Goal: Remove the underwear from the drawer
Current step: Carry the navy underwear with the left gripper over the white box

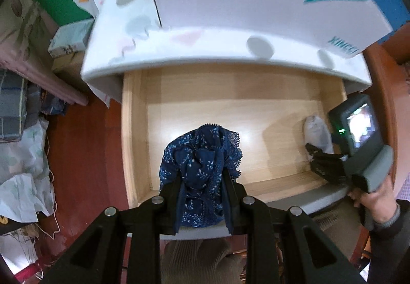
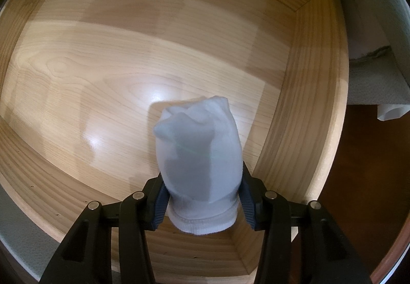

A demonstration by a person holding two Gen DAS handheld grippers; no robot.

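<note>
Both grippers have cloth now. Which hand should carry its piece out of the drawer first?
Left. Its hand-held gripper already grips the blue underwear, seemingly clear of the drawer floor. The right hand-held gripper clamps the white garment low, beside the drawer's side wall.

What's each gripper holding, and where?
Left gripper: blue underwear, bunched middle. Right gripper: white sock, near its cuff end.

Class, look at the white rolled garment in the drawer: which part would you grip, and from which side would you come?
Grip the white garment across its rounded middle, coming straight down from above. The bundle is narrow enough to fit between the fingers, and the drawer wall close beside it blocks a sideways approach.
</note>
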